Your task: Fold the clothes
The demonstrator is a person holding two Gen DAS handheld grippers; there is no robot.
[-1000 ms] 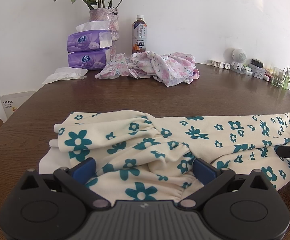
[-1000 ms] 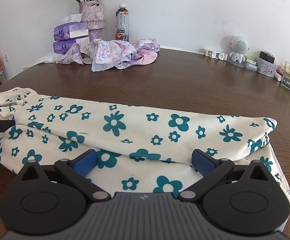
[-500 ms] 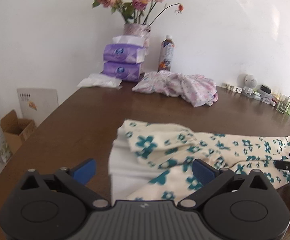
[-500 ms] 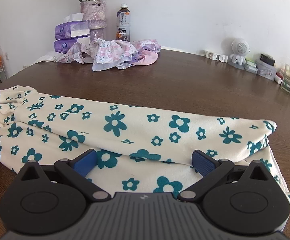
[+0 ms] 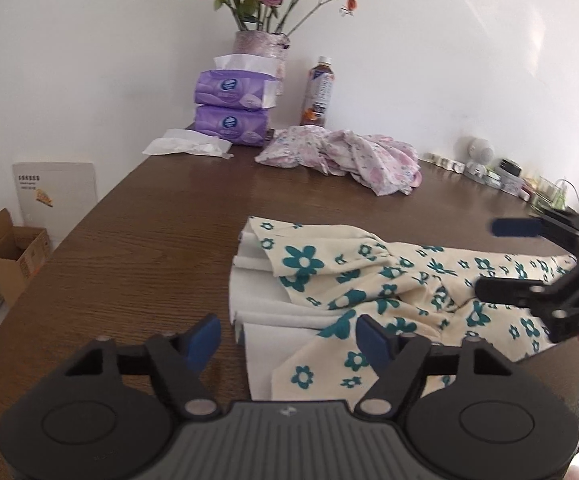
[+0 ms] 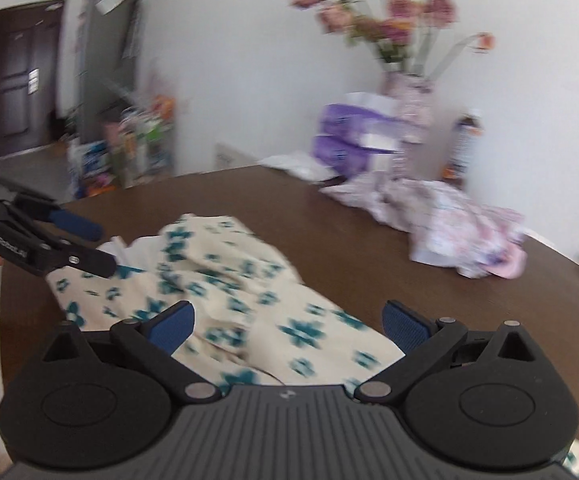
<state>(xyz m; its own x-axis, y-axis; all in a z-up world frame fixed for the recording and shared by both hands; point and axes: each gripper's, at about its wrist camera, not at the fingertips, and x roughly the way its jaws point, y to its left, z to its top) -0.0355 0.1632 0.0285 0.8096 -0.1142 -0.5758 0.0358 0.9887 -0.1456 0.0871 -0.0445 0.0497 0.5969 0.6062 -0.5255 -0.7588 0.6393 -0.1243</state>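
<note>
1. The cream cotton garment with teal flower print (image 5: 373,292) lies crumpled on the dark brown wooden table (image 5: 149,248), close to its near edge, and its white inner side shows at the left end.
2. The left gripper (image 5: 287,338) is spread wide above the near left end of the garment and pinches nothing.
3. The right gripper (image 6: 287,326) is also spread wide over the garment, with nothing between its blue pads (image 6: 171,326).
4. In the right wrist view, the arm of the left gripper carries white letters, but they are too small to read with certainty.
5. Two purple tissue packs (image 5: 233,110) are stacked near the far edge of the table; their round logo cannot be read.
6. The right wrist view is blurred, so the flower print there looks smeared.
7. A pink floral garment (image 5: 345,156) lies in a heap near the far edge.
</note>
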